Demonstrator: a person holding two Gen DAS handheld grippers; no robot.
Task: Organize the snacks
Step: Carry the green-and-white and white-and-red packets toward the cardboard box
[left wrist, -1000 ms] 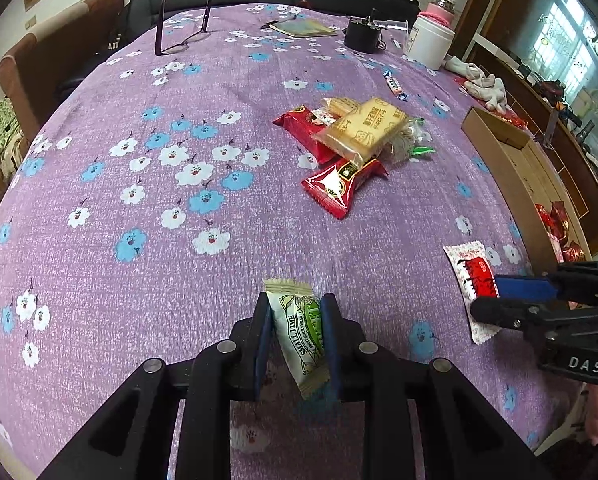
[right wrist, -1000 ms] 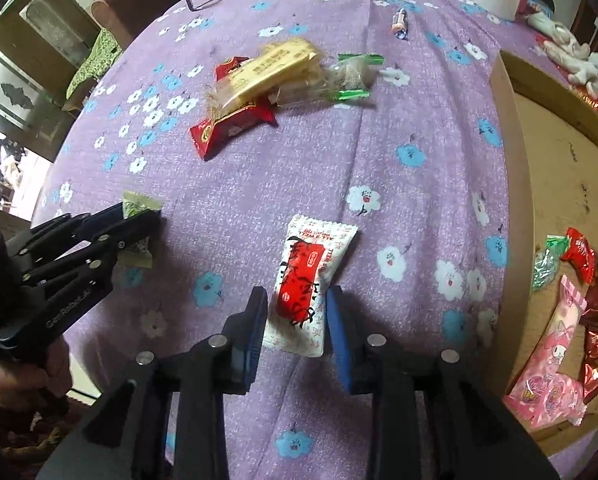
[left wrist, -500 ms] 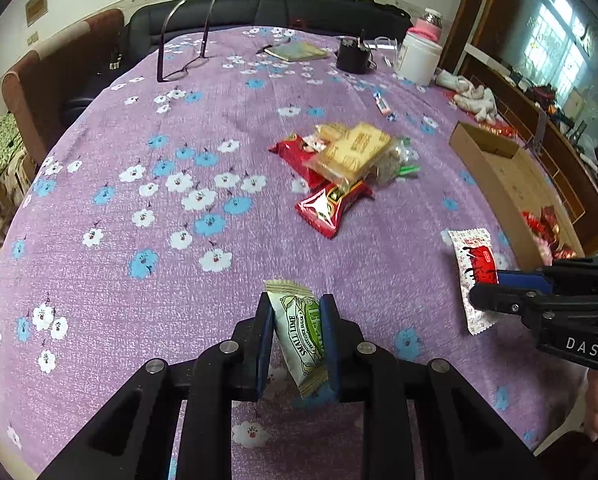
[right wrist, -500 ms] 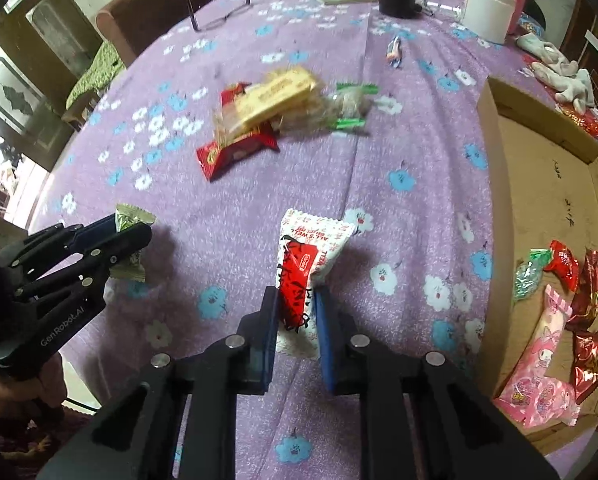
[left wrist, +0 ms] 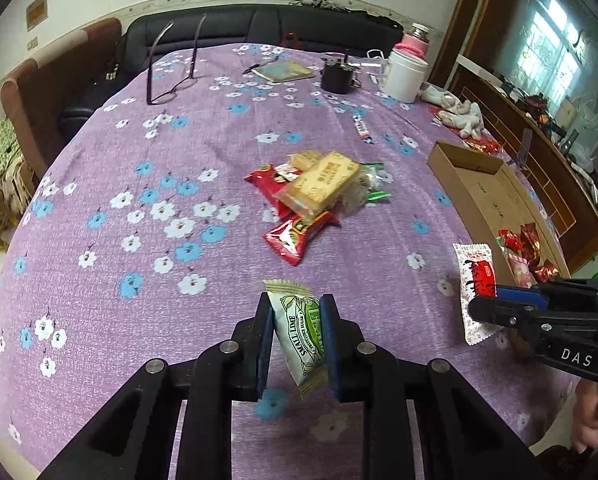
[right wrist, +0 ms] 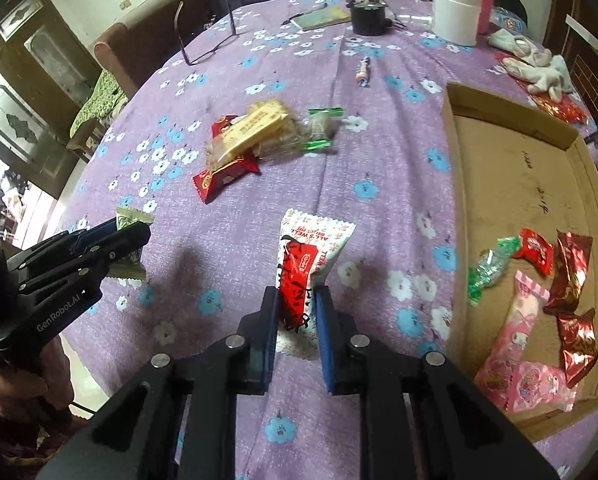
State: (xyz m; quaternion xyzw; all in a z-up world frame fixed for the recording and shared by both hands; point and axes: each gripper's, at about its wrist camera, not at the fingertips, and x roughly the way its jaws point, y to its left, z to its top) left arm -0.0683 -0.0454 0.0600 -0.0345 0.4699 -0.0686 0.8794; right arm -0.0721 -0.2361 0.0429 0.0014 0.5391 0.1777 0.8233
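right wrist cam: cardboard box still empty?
No, the cardboard box already holds several wrapped snacks, among them a pink packet and red candies.

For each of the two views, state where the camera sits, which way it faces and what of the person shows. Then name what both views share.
Left wrist: on the left tongs, looking down across the purple tablecloth; shut on a green snack packet; right tongs at right.
Right wrist: on the right tongs, shut on a red-and-white packet; left tongs and a hand at left.
Shared: the snack pile and cardboard box.
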